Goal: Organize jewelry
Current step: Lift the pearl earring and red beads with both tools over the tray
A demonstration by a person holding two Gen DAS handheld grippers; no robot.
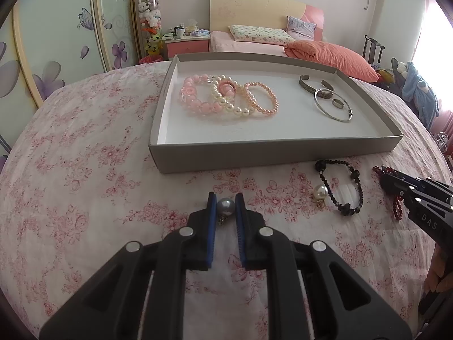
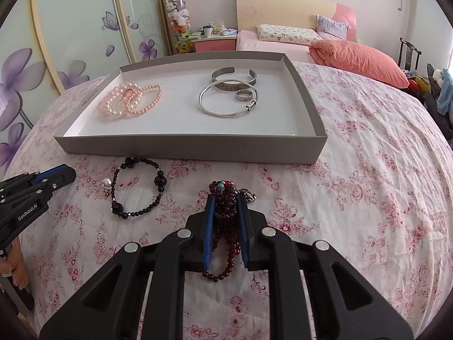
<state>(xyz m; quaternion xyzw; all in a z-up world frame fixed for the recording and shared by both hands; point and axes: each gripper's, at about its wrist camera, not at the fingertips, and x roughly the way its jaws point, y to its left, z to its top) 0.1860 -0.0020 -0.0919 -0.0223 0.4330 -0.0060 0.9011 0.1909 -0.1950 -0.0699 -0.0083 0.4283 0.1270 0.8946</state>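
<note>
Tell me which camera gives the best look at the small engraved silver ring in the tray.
The right wrist view: the small engraved silver ring sits large enough there to show markings on its band, inside the thin silver bangle. In the left wrist view the ring is smaller, near the grey cardboard tray's far side, and its markings are unreadable.

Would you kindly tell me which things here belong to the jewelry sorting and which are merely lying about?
Job:
- grey cardboard tray
- grey pearl earring in left tool
- dark red bead strand in right tool
- black bead bracelet
- white pearl earring
- pink and white bead bracelets
- silver bangles

Lying about:
- orange pillow
- plush toys
</note>
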